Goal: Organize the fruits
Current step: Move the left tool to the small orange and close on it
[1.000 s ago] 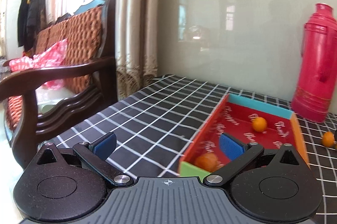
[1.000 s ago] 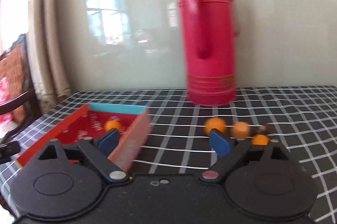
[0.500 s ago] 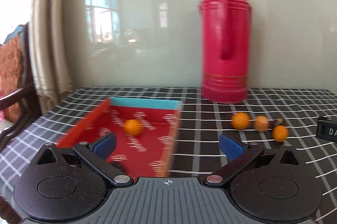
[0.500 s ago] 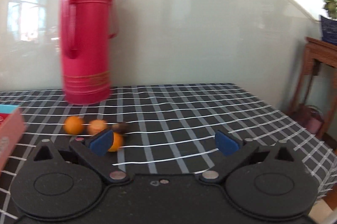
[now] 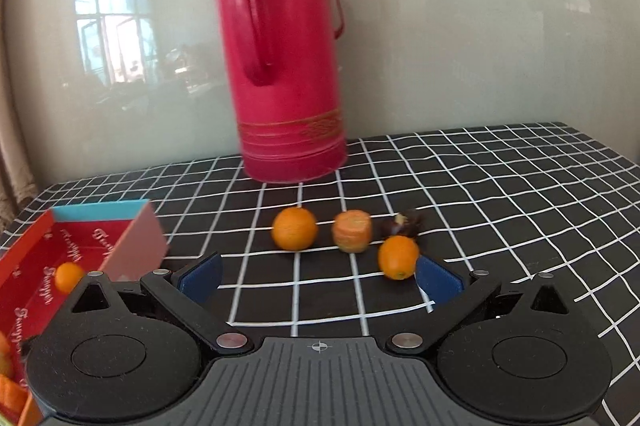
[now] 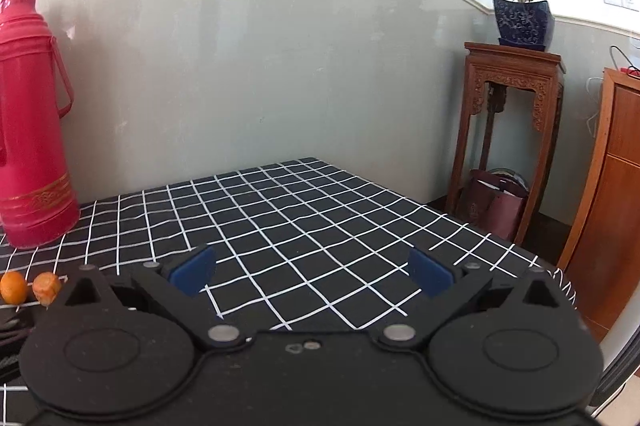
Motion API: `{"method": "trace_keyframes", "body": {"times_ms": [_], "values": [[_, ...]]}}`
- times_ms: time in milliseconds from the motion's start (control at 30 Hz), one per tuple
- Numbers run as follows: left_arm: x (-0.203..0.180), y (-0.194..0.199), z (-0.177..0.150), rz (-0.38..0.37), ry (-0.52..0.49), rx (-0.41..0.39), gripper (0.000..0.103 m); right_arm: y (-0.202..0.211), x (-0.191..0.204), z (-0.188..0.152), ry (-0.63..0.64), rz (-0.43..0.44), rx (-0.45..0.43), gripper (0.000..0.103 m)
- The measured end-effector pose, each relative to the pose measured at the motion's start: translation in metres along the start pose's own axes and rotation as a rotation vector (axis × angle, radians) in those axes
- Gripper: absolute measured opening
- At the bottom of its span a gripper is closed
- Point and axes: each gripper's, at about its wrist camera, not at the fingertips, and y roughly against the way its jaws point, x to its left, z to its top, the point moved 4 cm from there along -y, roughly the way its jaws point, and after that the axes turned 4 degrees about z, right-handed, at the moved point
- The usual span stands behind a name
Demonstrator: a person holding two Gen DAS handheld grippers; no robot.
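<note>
In the left wrist view a round orange [image 5: 295, 228], a ridged orange fruit [image 5: 352, 236], a small dark fruit [image 5: 404, 224] and an oval orange fruit [image 5: 398, 257] lie on the checked cloth. My left gripper [image 5: 318, 276] stands open just short of them, with nothing between its fingers; its right pad is close beside the oval fruit. A red box [image 5: 44, 266] at the left holds another orange [image 5: 68, 277]. My right gripper [image 6: 312, 272] is open over bare cloth, with the round orange [image 6: 13, 287] and the ridged fruit [image 6: 47, 288] at its far left.
A tall red thermos [image 5: 288, 65] stands behind the fruits against the wall. More orange pieces [image 5: 10, 382] show at the box's near end. Right of the table stand a carved wooden stand [image 6: 508, 129] with a potted plant [image 6: 520, 5] and a wooden cabinet [image 6: 608, 201].
Both views have swung to the right. The left gripper went from the box to the loose fruits. The right one left the fruits and now faces the table's right end.
</note>
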Motion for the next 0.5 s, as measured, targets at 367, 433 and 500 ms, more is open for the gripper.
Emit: {"method": "trace_keyframes", "body": {"times_ms": [367,433,500], "values": [[-0.04,-0.043,0.003,-0.084,-0.055,0.07,0.06,0.0,-0.01,0.002,-0.027,0.062,0.007,0.097],[-0.043,-0.046,0.002,-0.109,-0.062,0.074,0.053,0.0,-0.01,0.002,-0.025,0.065,0.006,0.097],[-0.047,-0.046,0.002,-0.122,-0.074,0.071,0.03,0.0,-0.009,0.002,-0.027,0.069,0.003,0.097]]}}
